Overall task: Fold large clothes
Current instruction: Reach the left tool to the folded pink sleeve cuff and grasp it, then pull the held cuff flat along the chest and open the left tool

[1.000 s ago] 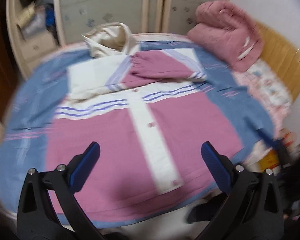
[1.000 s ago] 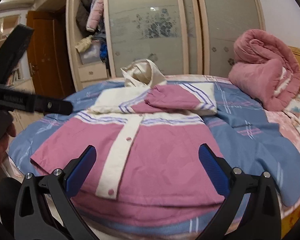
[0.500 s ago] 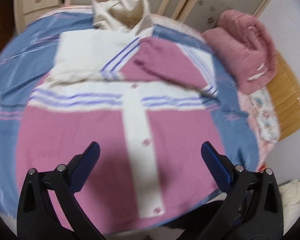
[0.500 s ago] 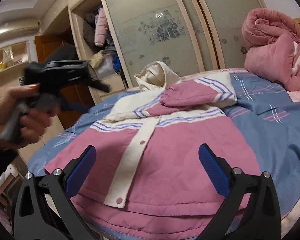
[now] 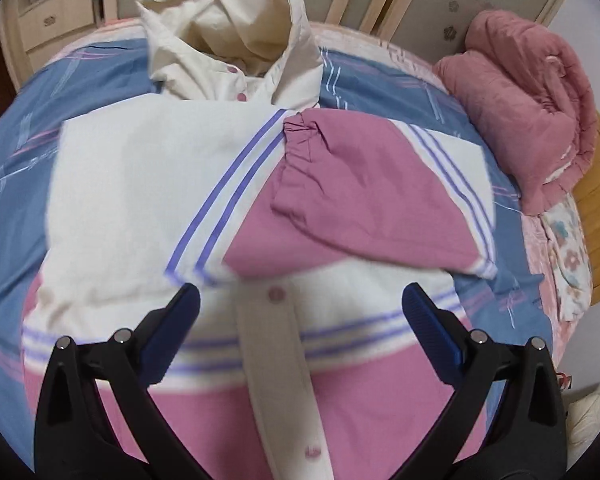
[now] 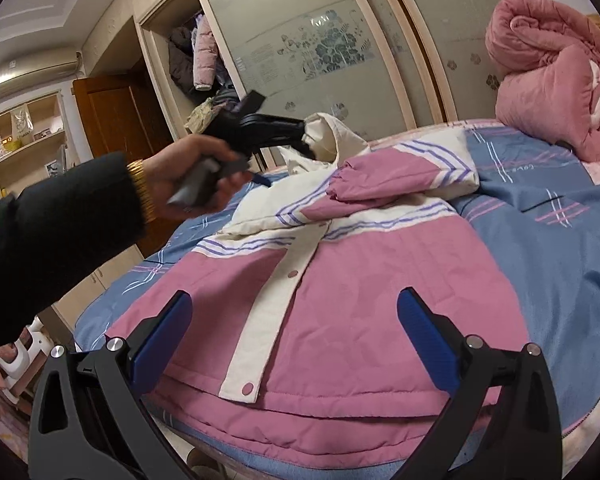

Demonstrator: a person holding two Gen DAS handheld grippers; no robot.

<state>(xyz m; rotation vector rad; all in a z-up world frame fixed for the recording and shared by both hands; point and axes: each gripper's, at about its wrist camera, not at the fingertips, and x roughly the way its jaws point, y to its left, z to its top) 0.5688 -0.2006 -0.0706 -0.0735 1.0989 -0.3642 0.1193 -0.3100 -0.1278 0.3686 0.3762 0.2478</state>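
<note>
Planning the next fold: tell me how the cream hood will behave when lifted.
The hood stands puffed and open, so it is probably padded, light and springy. Its creased shell suggests it would flop, and may slip in the left gripper.

Both views share jacket (image 5: 340,400) closely.

Bed (image 6: 540,264) has a blue cover with pink and white plaid lines, pink floral sheet showing at its right edge. Pink and cream hooded jacket (image 5: 364,400) lies flat across the middle, front up, both sleeves folded over the chest, hood (image 5: 236,36) at the far edge. Rolled pink quilt (image 6: 552,80) sits at the far right end, apart from the jacket.
</note>
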